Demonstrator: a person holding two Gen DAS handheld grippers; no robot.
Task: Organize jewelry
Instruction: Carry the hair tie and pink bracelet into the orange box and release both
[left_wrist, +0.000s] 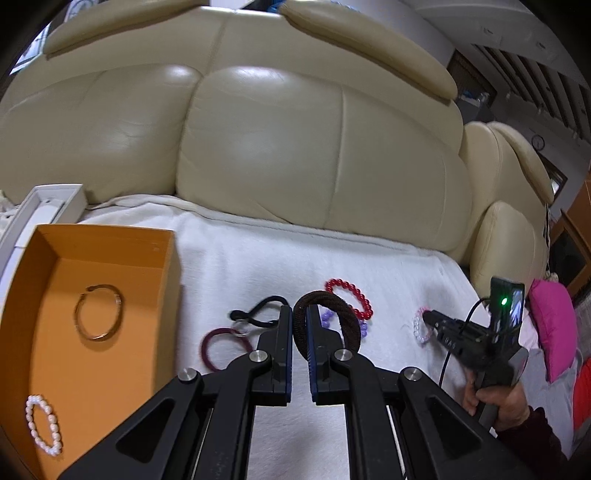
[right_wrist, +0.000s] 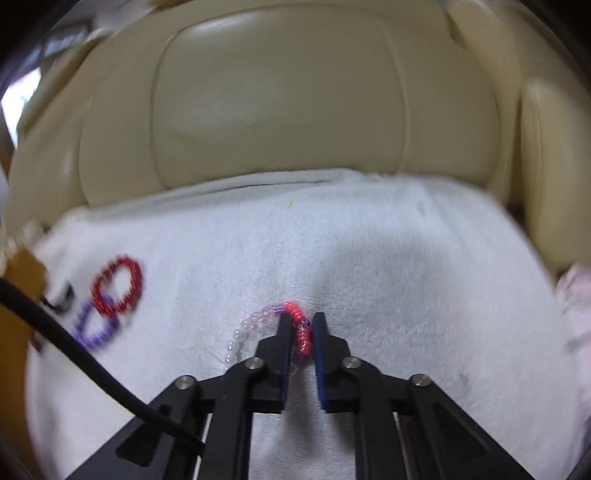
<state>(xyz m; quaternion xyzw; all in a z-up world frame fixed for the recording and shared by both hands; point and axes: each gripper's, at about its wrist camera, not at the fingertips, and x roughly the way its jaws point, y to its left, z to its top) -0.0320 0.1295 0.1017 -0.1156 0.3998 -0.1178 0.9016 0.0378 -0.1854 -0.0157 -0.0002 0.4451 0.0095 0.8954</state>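
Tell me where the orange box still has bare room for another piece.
The orange box is bare across its middle and far end, between the metal bangle and the far wall, and between the bangle and the pearl bracelet in the near corner. The white towel beside it is crowded with hair ties and beads.

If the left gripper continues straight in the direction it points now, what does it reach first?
Probably the red bead bracelet on the white towel, just past the brown hair tie that the left gripper holds. Depth is uncertain.

Black hand-held gripper (left_wrist: 300, 314) linkages; silver screws; blue pads (left_wrist: 312, 347); dark maroon sleeve (left_wrist: 532, 439).
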